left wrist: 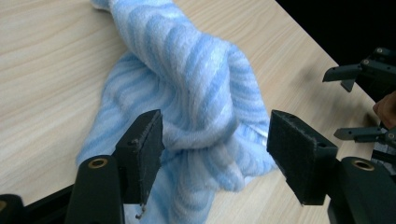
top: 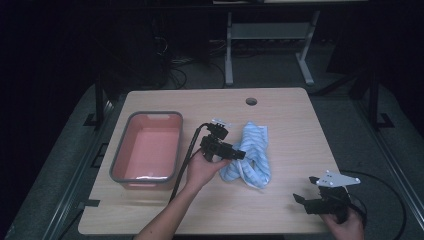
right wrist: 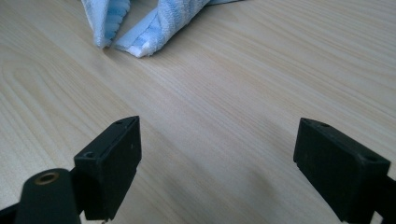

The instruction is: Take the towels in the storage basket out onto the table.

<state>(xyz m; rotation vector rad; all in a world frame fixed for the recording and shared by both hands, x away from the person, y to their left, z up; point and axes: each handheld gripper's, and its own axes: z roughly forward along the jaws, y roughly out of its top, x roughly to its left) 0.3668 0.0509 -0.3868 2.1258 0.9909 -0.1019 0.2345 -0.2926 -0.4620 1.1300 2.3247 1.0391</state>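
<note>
A blue-and-white striped towel (top: 256,150) lies bunched in the middle of the wooden table (top: 295,125). My left gripper (top: 239,154) is at the towel's left side, pointing right, held by a hand. In the left gripper view its jaws (left wrist: 215,135) stand open just above the towel (left wrist: 196,79); a fold lies between the pads, which do not press it. My right gripper (top: 306,191) is low at the table's front right, open, with nothing but bare wood between its jaws (right wrist: 217,149). The towel's end (right wrist: 140,23) lies well ahead of it.
A pink basin with a grey rim (top: 150,115) stands at the table's left, close behind the left hand. A round cable hole (top: 251,101) sits near the far edge. The right gripper (left wrist: 364,93) shows at the right edge of the left gripper view.
</note>
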